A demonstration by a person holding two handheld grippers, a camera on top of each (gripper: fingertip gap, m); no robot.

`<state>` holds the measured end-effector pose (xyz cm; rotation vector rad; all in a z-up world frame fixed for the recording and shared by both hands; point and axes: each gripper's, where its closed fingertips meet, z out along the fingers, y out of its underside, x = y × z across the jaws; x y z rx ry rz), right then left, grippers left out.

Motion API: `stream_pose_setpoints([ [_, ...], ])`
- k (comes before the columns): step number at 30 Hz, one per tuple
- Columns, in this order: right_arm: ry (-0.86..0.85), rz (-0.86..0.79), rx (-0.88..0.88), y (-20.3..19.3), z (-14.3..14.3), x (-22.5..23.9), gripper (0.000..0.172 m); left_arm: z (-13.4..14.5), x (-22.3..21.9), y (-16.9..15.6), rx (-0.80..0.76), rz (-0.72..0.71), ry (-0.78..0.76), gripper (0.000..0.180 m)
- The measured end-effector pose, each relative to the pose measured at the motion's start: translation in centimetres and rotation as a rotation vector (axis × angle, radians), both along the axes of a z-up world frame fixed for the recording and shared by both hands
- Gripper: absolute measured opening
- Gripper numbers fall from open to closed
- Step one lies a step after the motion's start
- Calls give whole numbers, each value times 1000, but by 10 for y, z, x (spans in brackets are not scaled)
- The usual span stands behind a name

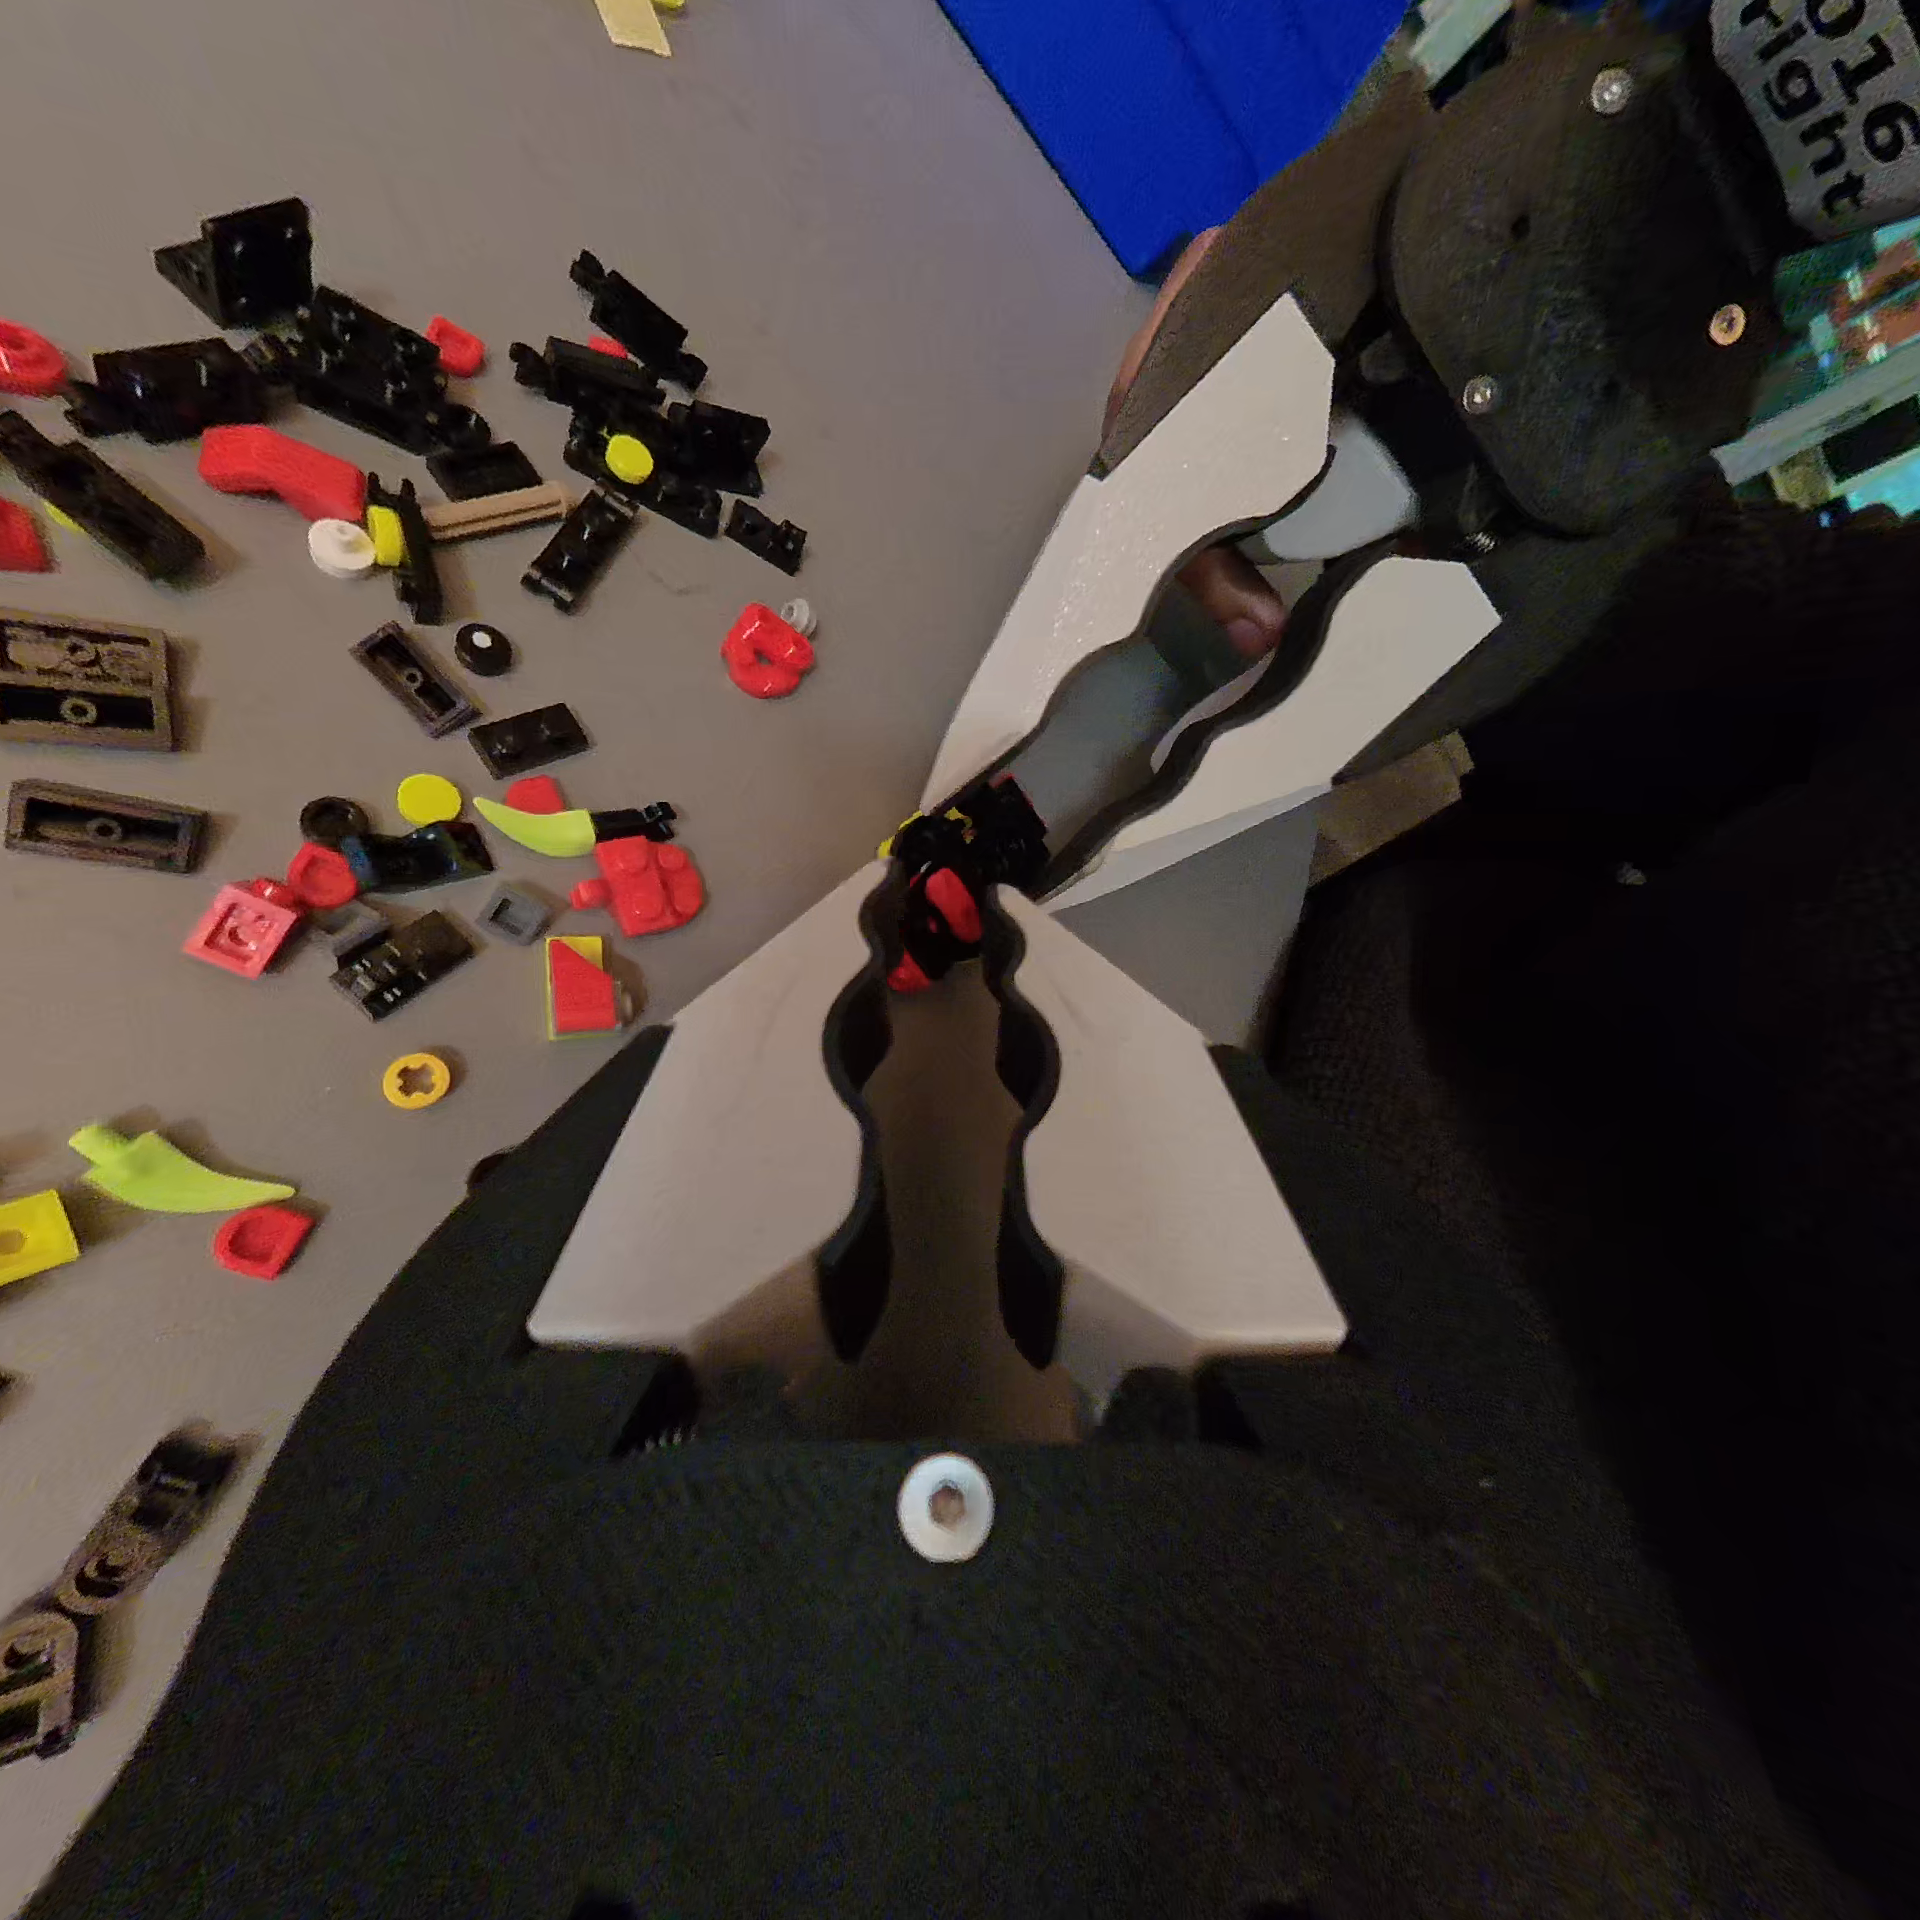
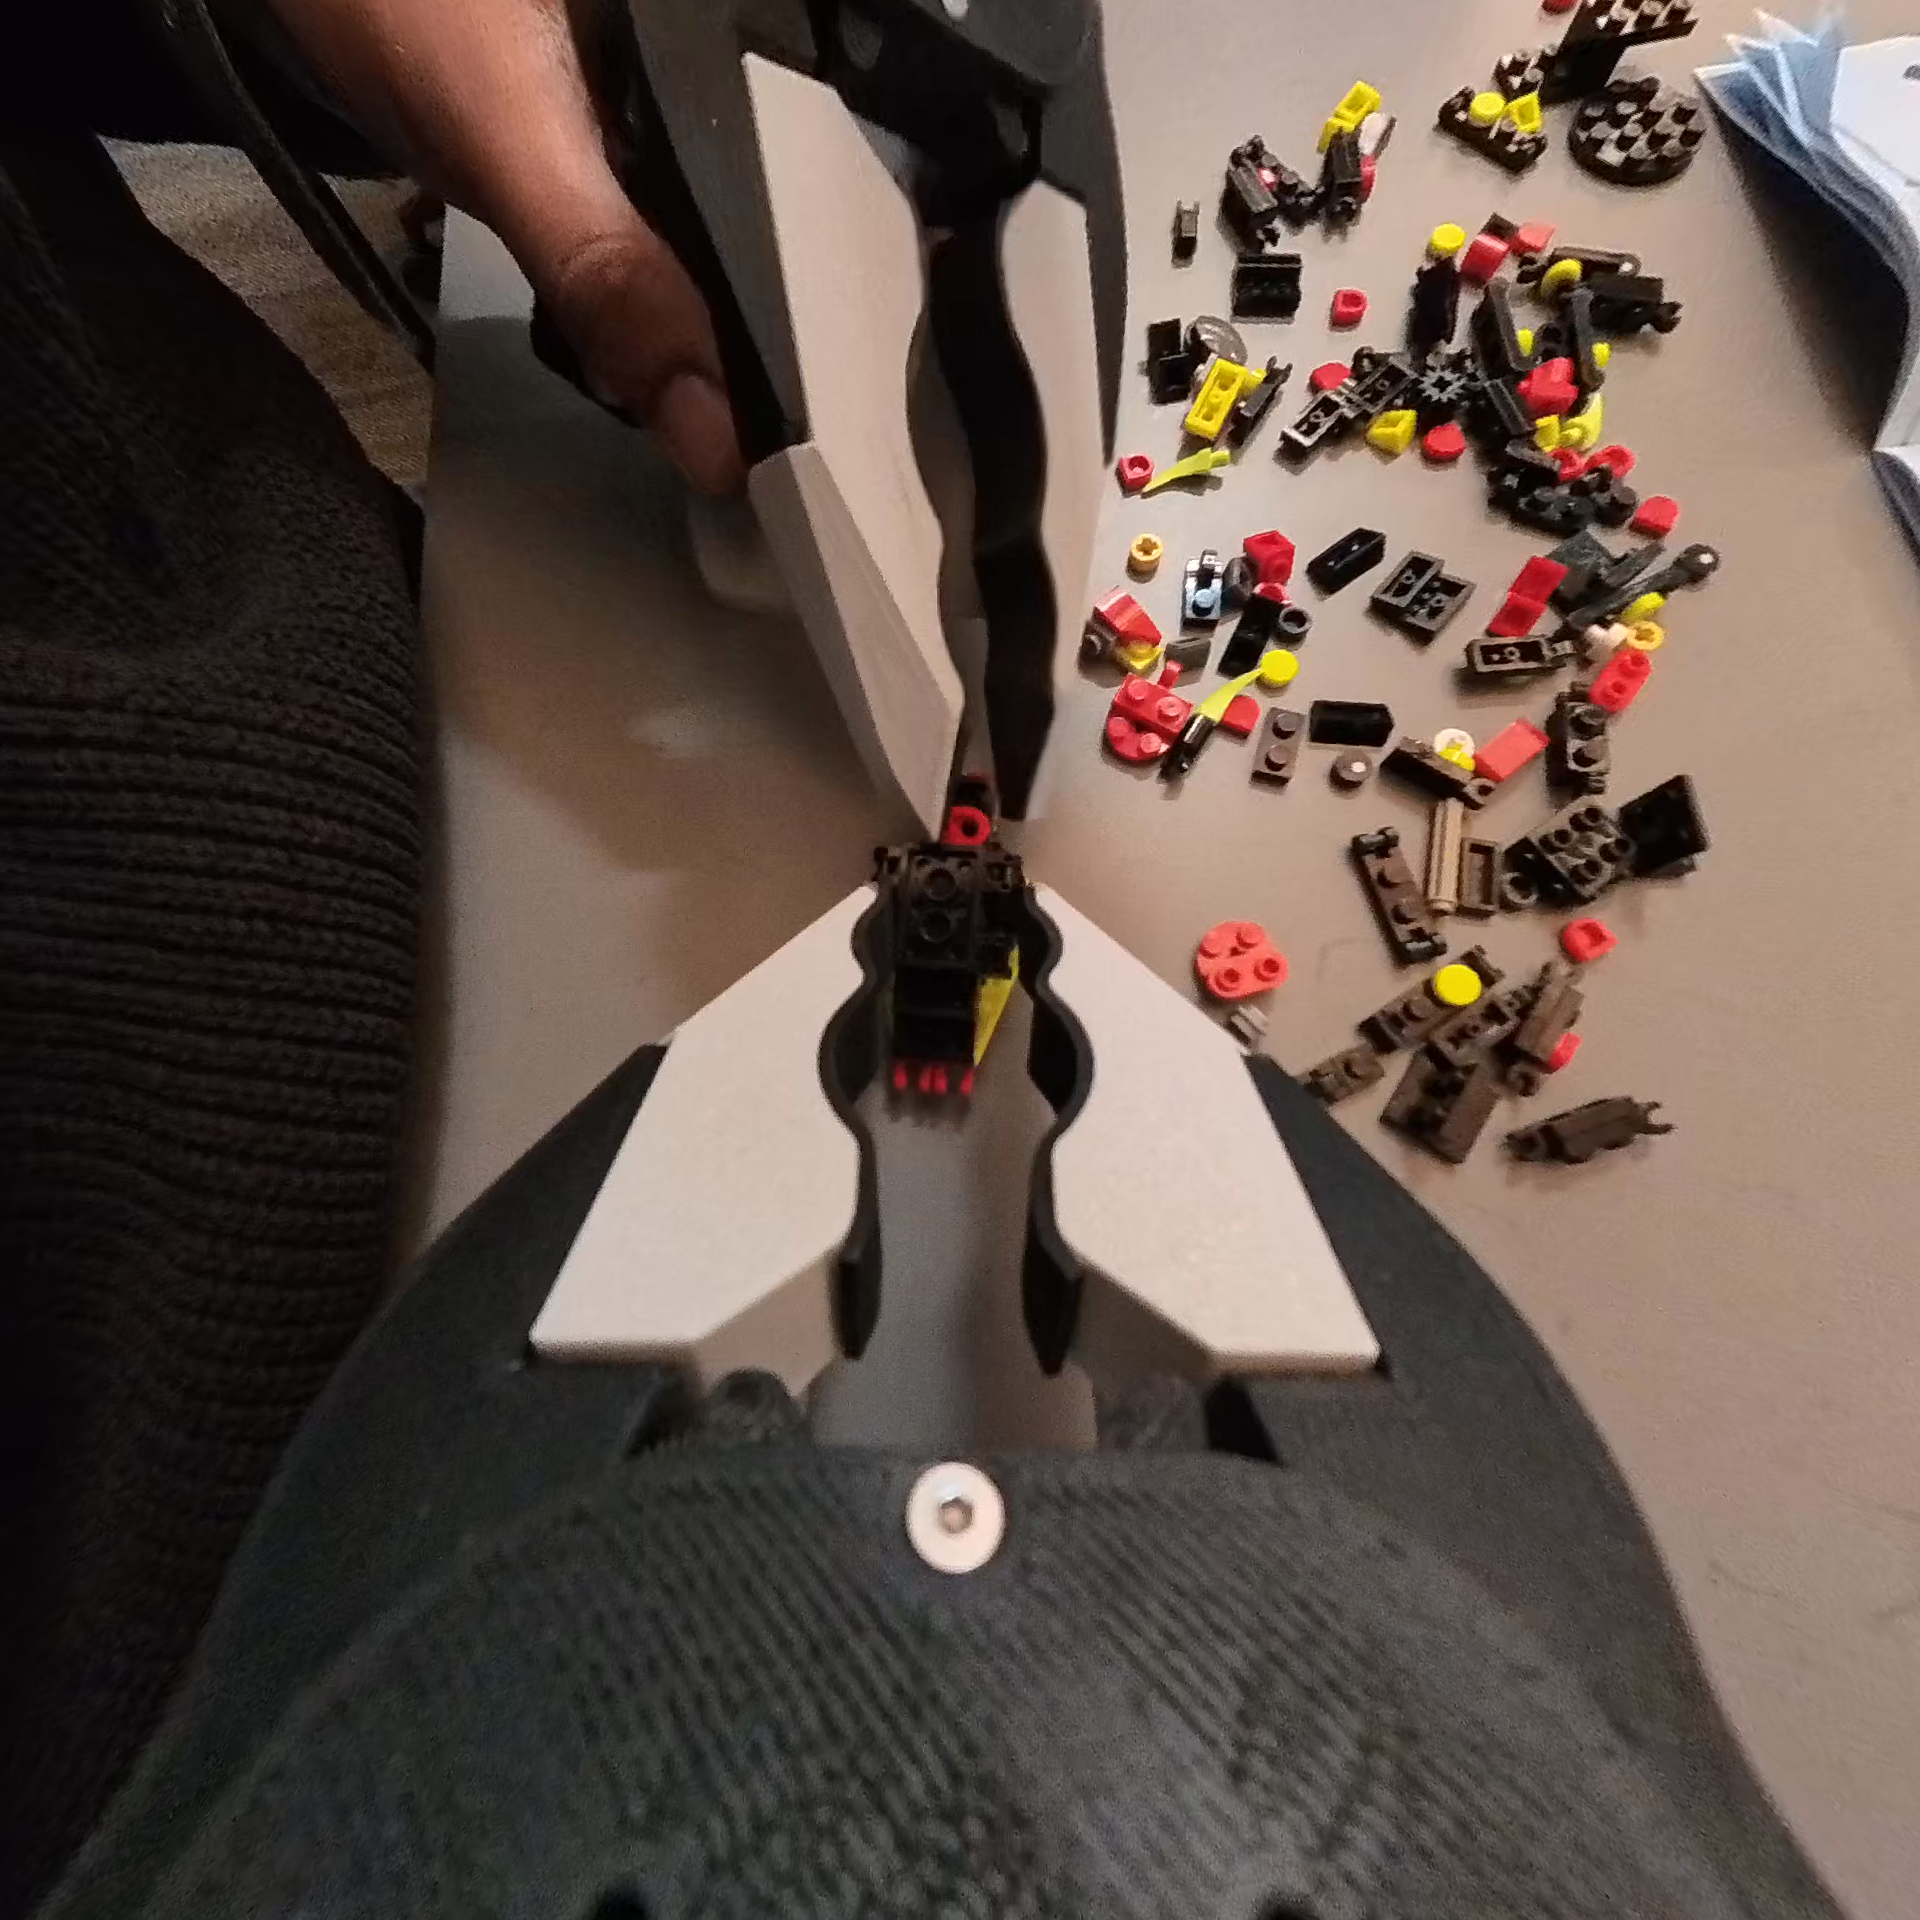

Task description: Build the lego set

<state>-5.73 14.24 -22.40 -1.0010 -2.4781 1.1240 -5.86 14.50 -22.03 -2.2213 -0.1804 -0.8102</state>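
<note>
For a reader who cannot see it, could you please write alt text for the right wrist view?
The right gripper clamps a black brick assembly while the left gripper pinches a red-and-black piece against its end; loose bricks lie scattered on the grey table.

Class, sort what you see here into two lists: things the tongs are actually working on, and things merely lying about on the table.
In hand:
- left tongs, shut on a small red-and-black piece
- right tongs, shut on the black brick model

Lying about:
- loose bricks on the table
- green claw
- yellow ring
- blue bin
</note>
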Motion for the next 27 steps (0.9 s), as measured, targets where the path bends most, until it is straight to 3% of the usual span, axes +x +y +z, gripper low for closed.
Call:
stream_pose_setpoints([
  [7, -5, -13, 1, 2, 0, -1, 22, 7, 12, -3, 30, -72, -4, 3],
  [15, 4, -15, 16, 2, 0, -1, 22, 5, -8, -8, 8, -14, 3, 0],
  [20, 16, -16, -1, 2, 5, -1, 21, 9, -5, -5, 50, -38, 38, 21],
  [27, 6, -85, -45, 6, 14, 1, 24, -5, 6, -2, 35, -96, 180, 33],
])
